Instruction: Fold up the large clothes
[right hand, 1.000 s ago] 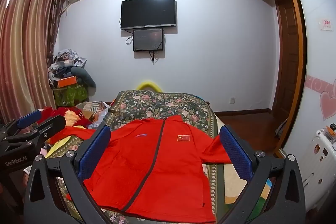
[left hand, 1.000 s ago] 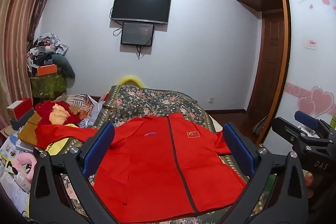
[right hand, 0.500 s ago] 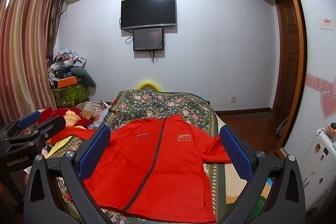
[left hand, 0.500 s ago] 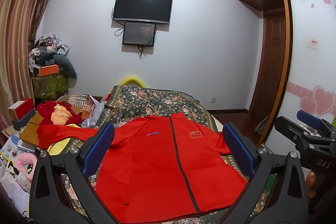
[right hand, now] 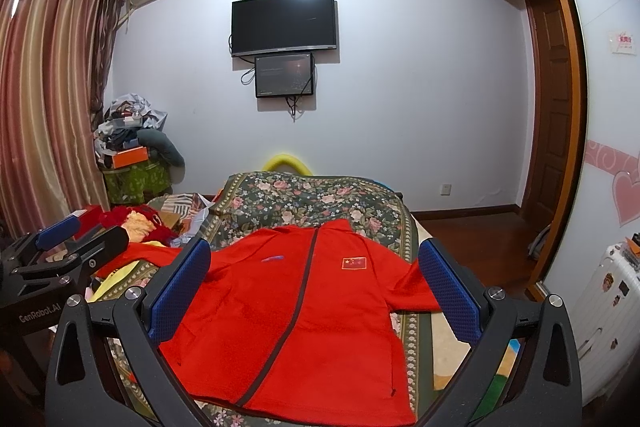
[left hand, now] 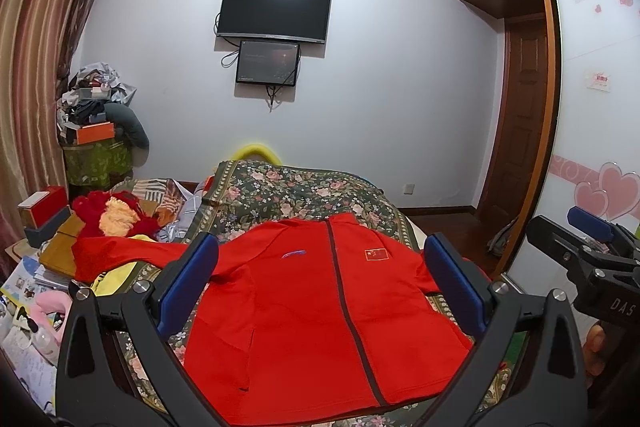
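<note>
Red jacket (left hand: 320, 311) lies unmoved; both tools (wide open) unchanged.

Both wrist views look forward along their own fingers from the foot of the bed (left hand: 304, 187), held above its near edge and facing the far wall, where a television (left hand: 274, 10) hangs. The left wrist view sits a little to the left and lower: the red jacket (left hand: 320, 327) fills its bottom centre, and the right gripper (left hand: 592, 247) juts in at its right edge. The right wrist view stands slightly to the right, showing floor beyond the bed's right edge and the left gripper (right hand: 60, 247) at its left edge. Both share the jacket (right hand: 288, 327), the floral bedspread, the television (right hand: 284, 23) and the curtained left corner.
</note>
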Action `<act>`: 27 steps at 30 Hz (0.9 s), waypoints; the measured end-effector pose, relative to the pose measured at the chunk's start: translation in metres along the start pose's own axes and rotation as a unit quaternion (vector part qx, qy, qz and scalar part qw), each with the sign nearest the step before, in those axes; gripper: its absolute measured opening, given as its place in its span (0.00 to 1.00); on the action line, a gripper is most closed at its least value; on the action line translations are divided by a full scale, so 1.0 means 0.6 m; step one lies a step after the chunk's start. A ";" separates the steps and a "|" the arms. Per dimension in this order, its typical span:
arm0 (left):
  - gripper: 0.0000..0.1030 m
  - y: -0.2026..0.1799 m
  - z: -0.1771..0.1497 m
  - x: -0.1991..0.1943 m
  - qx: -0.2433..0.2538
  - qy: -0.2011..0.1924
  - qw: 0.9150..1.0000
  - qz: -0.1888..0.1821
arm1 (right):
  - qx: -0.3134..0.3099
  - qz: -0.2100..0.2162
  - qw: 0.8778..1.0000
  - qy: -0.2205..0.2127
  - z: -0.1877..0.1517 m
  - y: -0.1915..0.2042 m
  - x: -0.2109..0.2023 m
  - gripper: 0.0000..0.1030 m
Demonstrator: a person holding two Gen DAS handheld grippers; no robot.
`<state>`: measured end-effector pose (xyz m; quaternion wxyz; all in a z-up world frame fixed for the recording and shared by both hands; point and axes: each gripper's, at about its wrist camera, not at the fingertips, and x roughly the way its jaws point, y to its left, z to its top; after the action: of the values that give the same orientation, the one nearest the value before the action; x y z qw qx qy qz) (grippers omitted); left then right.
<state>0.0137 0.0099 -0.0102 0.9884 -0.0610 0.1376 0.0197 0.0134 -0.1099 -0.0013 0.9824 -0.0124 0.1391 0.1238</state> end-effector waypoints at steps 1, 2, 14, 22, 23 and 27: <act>1.00 0.000 0.000 0.001 0.000 0.001 1.000 0.000 | 0.001 0.000 1.000 0.000 0.000 0.001 0.000 1.00; 1.00 0.001 0.000 0.002 -0.001 0.001 1.000 0.000 | 0.001 0.001 1.000 0.001 -0.001 0.002 0.001 1.00; 1.00 -0.001 0.001 0.014 -0.004 0.012 1.000 0.002 | 0.001 -0.001 1.000 0.007 0.000 0.003 0.005 1.00; 1.00 0.004 0.000 0.021 -0.009 0.016 1.000 0.003 | 0.006 0.002 1.000 0.012 -0.003 -0.002 0.010 1.00; 1.00 0.004 0.000 0.021 -0.009 0.017 1.000 0.004 | 0.006 0.002 1.000 0.013 -0.003 -0.002 0.010 1.00; 1.00 0.006 -0.001 0.021 -0.009 0.017 1.000 0.004 | 0.006 0.002 1.000 0.012 -0.003 -0.003 0.010 1.00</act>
<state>0.0254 0.0139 -0.0149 0.9852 -0.0701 0.1543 0.0240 0.0188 -0.1100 -0.0047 0.9804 -0.0076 0.1520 0.1250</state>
